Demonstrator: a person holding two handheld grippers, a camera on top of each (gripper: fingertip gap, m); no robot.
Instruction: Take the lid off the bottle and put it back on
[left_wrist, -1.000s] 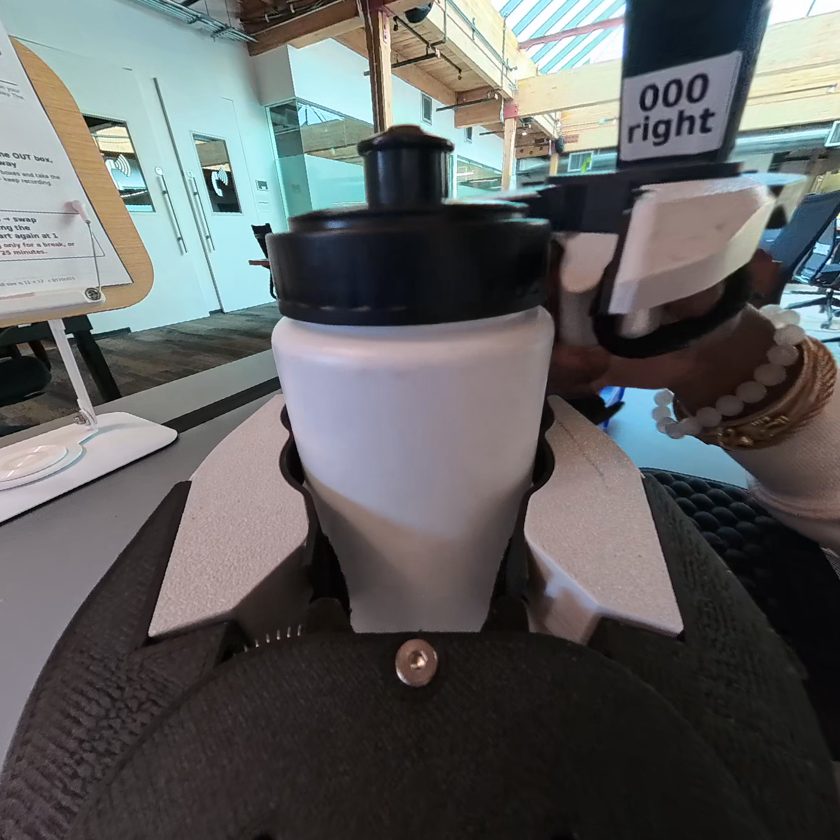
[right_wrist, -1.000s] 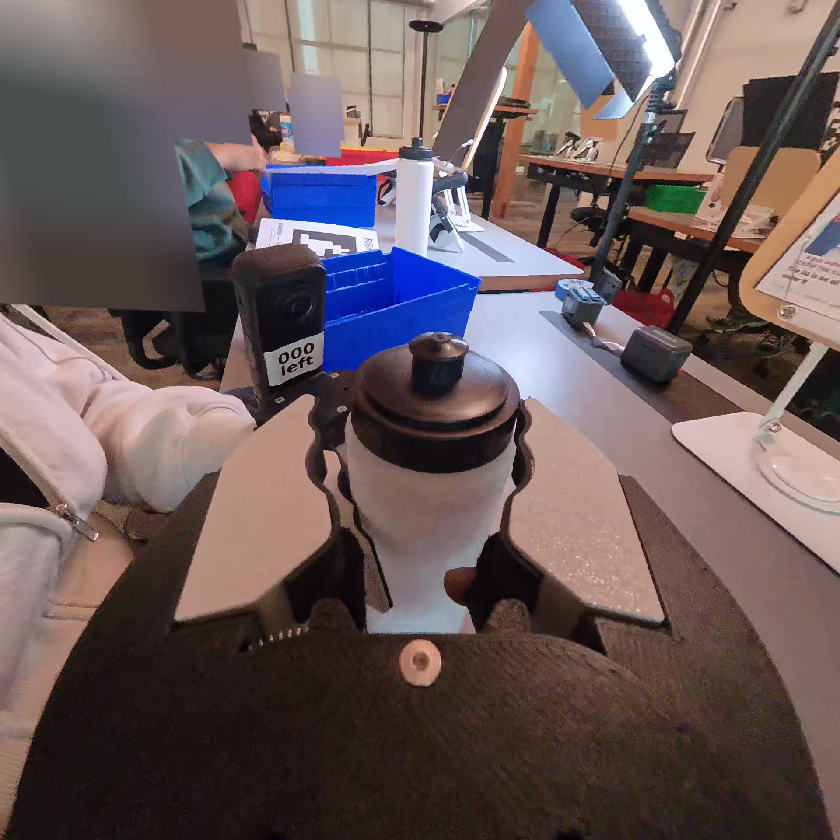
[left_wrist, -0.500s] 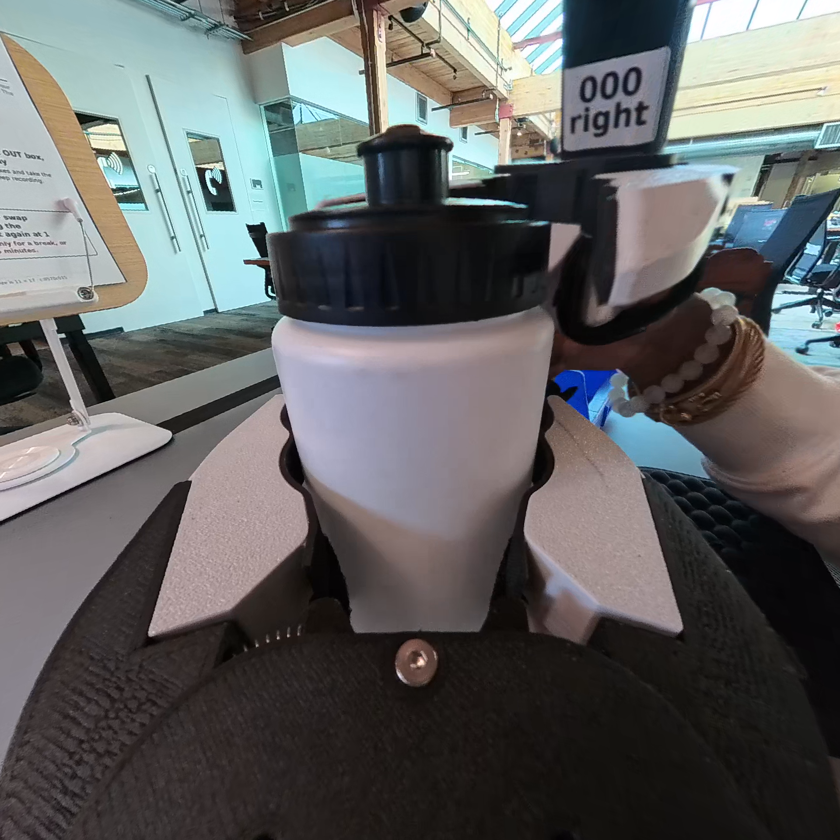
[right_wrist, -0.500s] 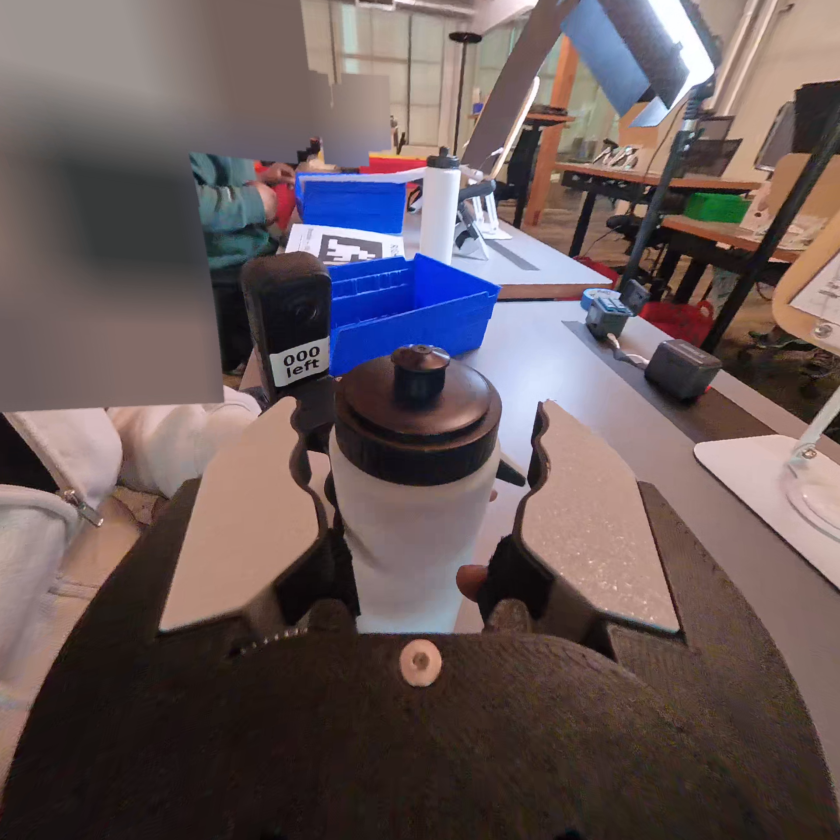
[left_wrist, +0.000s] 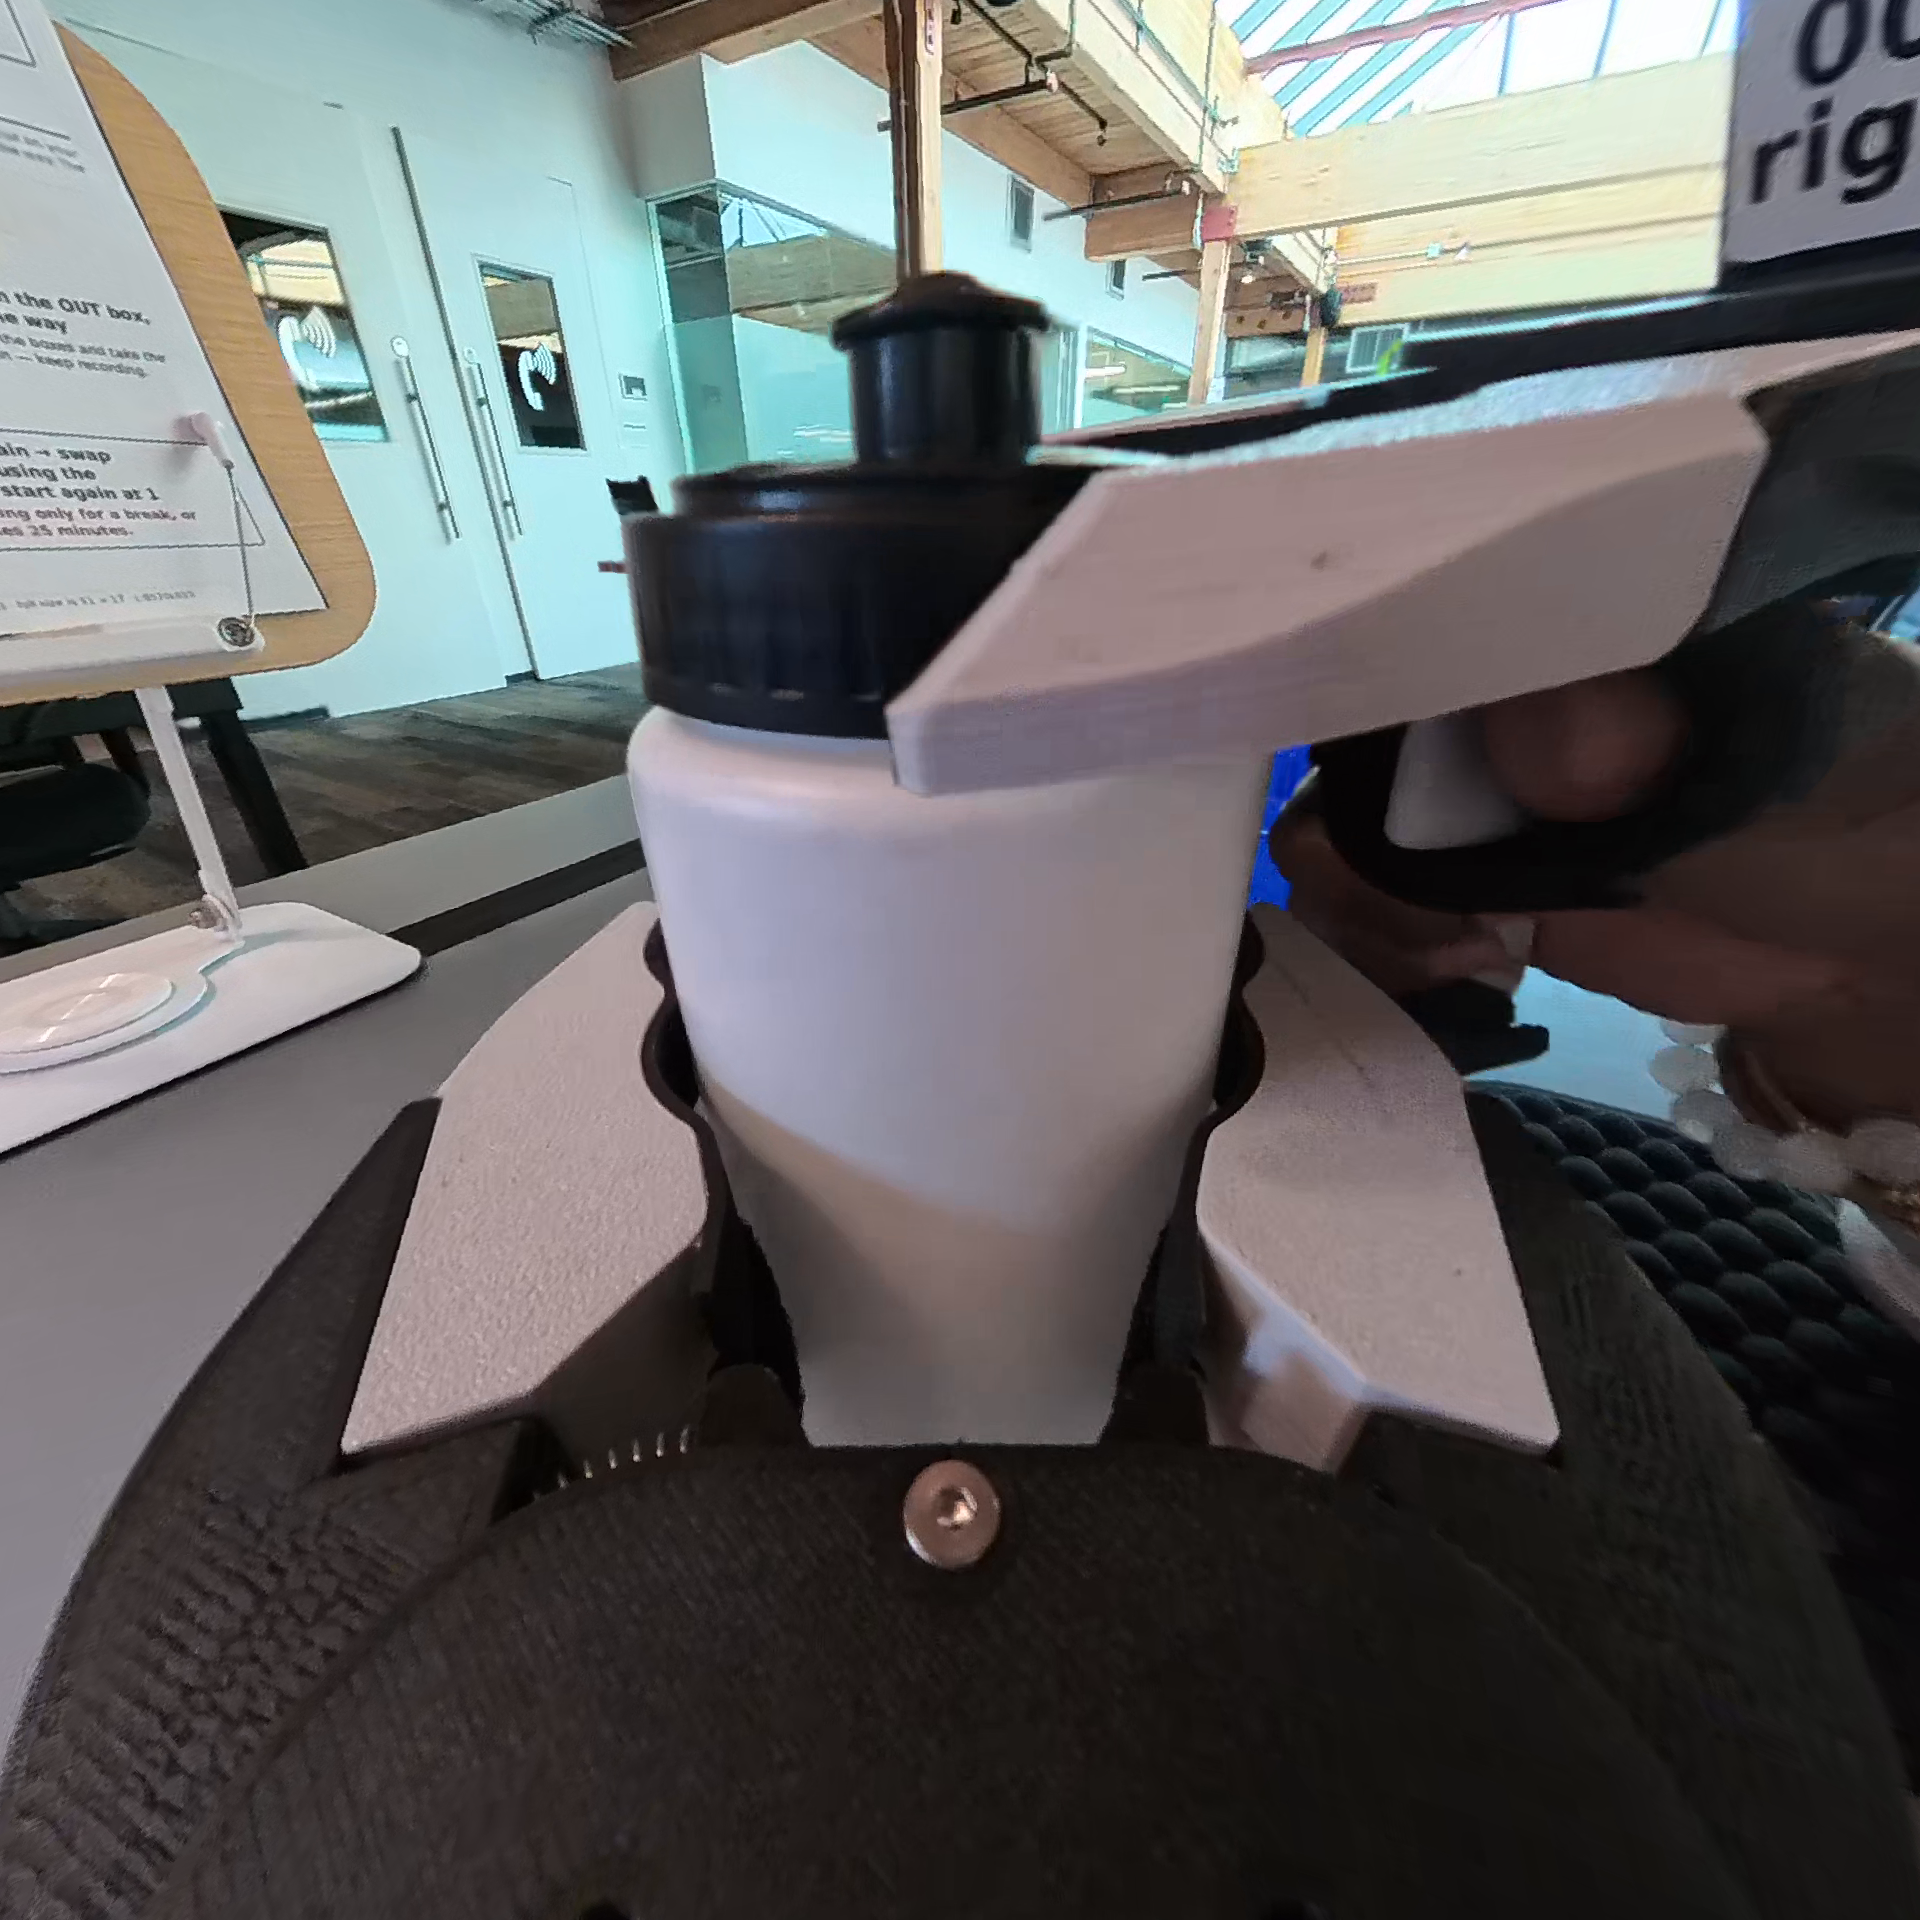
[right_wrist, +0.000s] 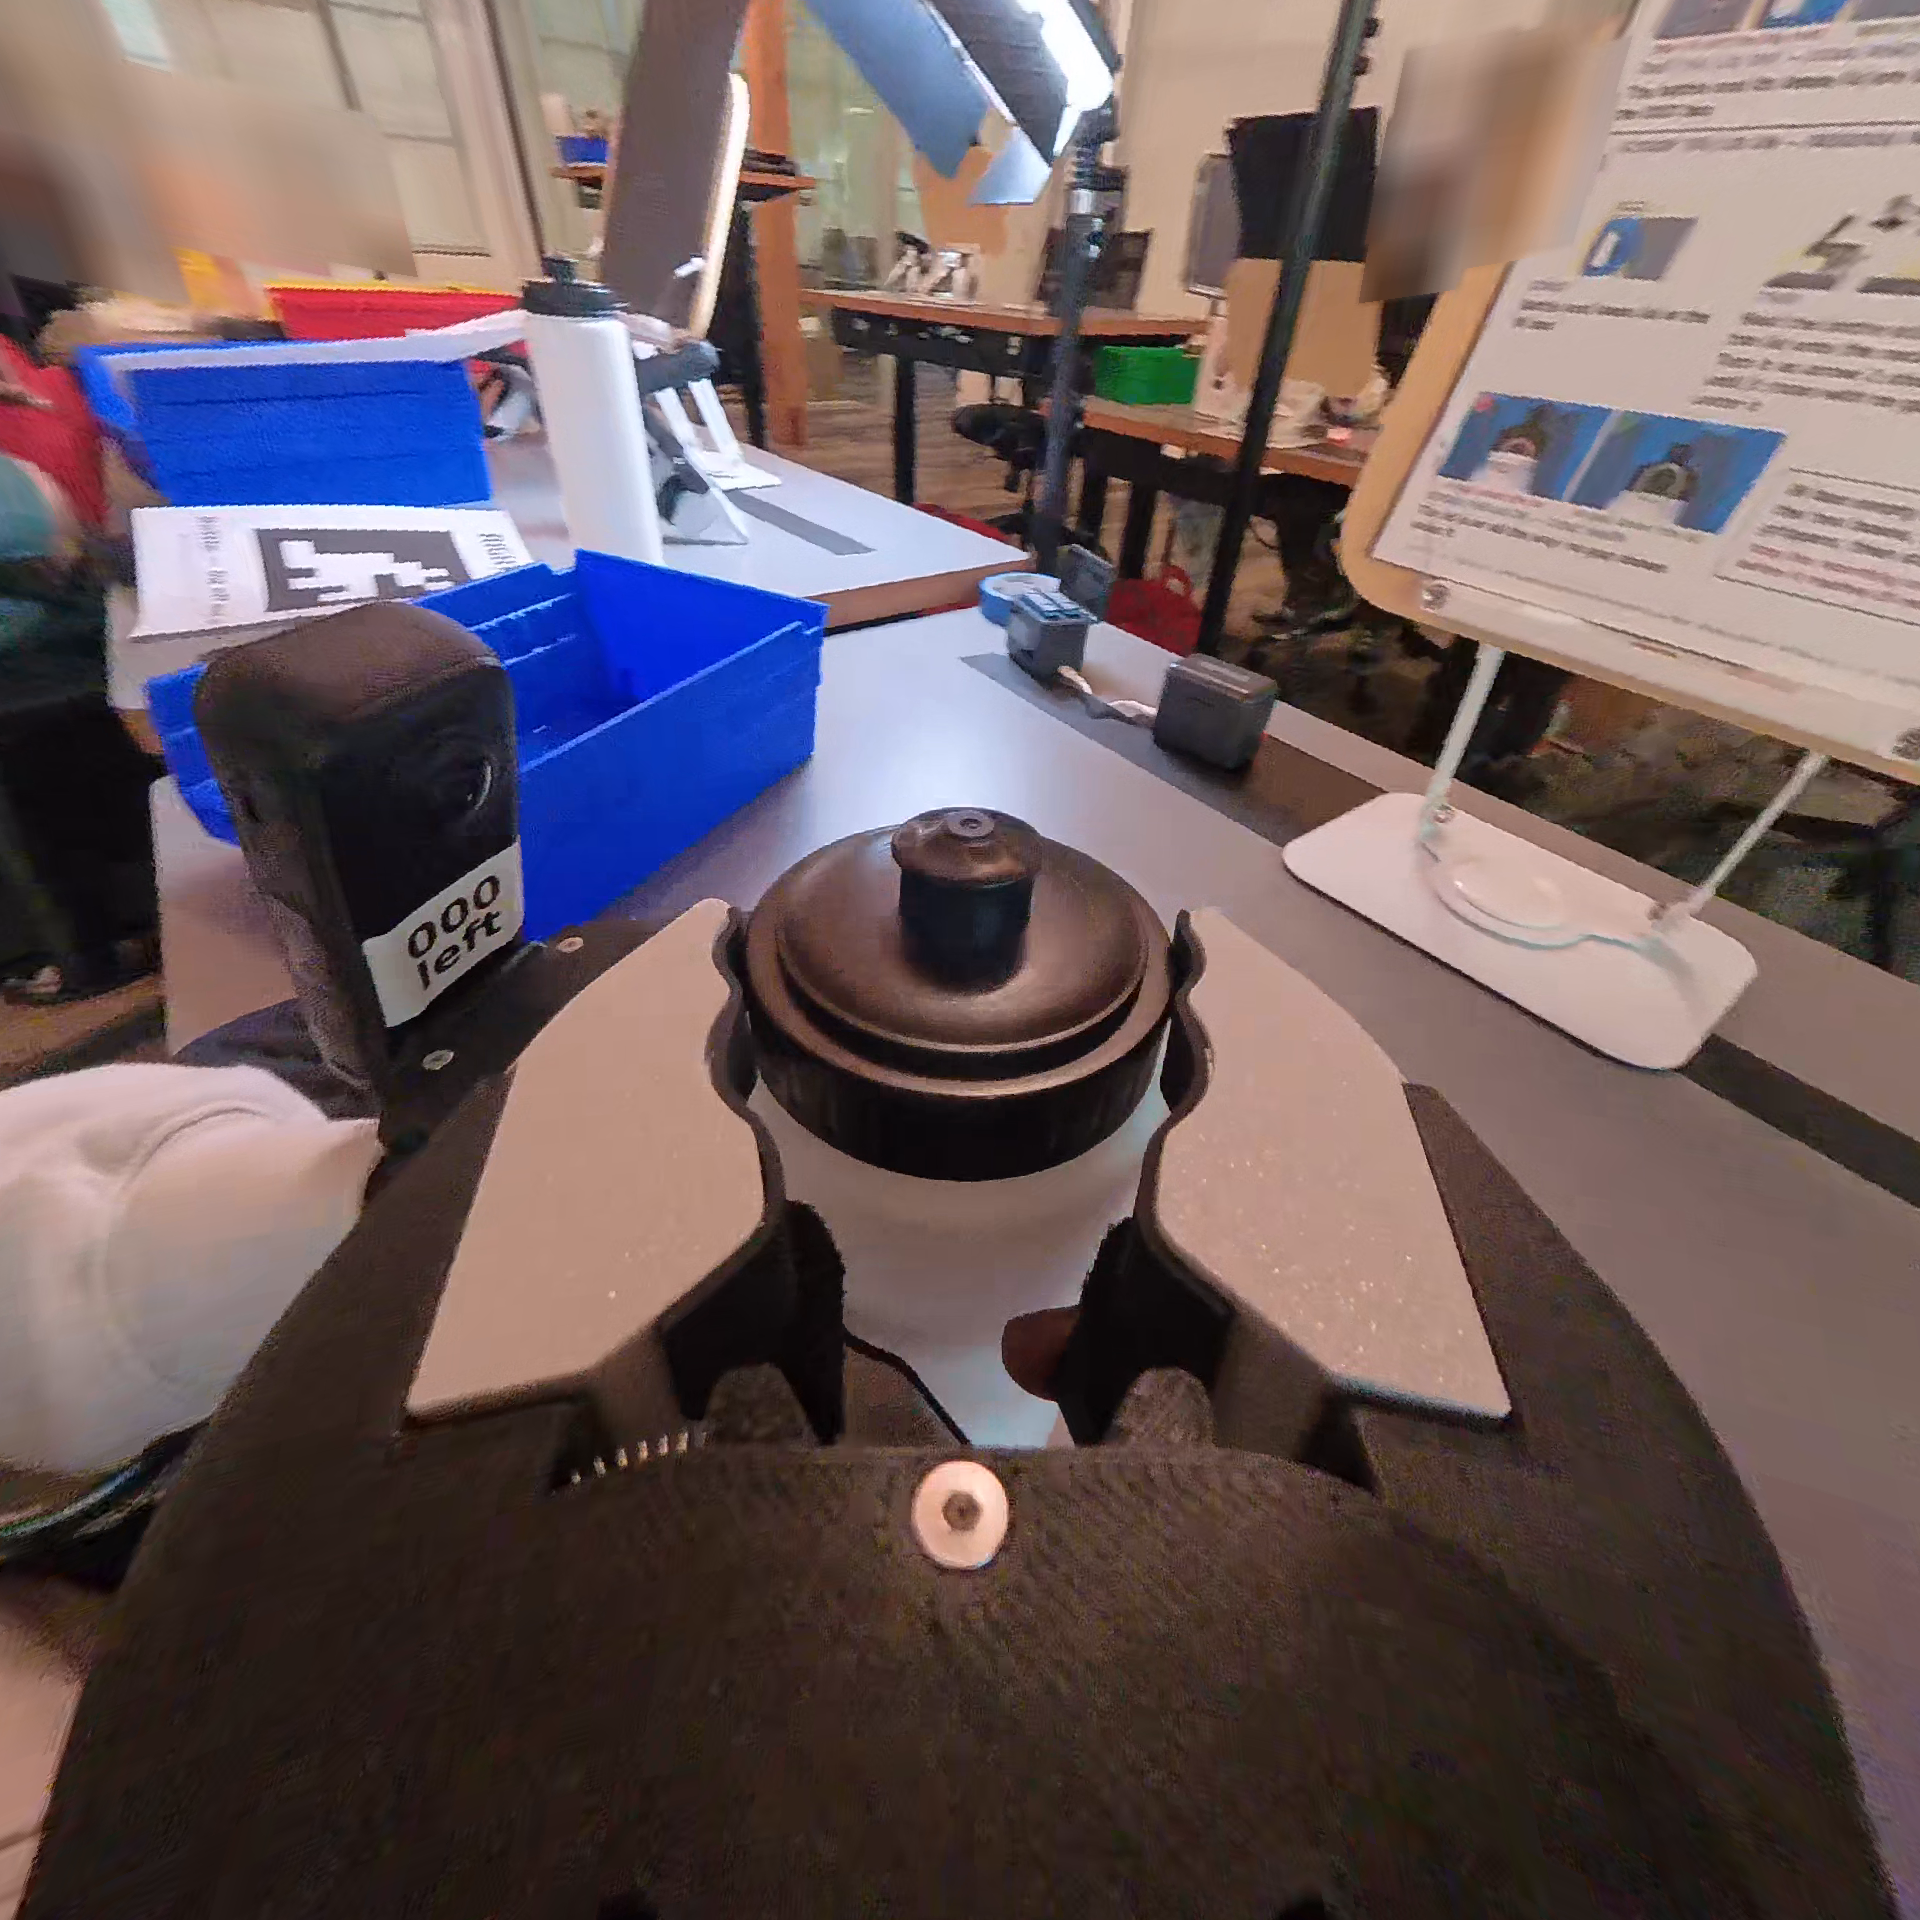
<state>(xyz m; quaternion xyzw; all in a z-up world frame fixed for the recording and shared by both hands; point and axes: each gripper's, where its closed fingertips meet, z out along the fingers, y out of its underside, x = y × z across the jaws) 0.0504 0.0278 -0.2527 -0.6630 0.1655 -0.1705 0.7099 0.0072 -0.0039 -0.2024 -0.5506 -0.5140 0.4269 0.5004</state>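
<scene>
Grey tabletop (right_wrist: 1558, 1164) in an open workshop. Left gripper (left_wrist: 951, 1049) clamps the white bottle (left_wrist: 945, 966) upright by its body. Half a second ago the right gripper (right_wrist: 961, 997) stood open around the black lid (right_wrist: 951, 1039); now its fingers press both sides of the lid, which sits on the bottle. Bottle base hidden. Blue bin (right_wrist: 644, 727) behind.

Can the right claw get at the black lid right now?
Probably yes. The right claw already sits around the black lid, one finger on each side, nothing between. The left claw grips the white bottle lower down, leaving the lid free.
</scene>
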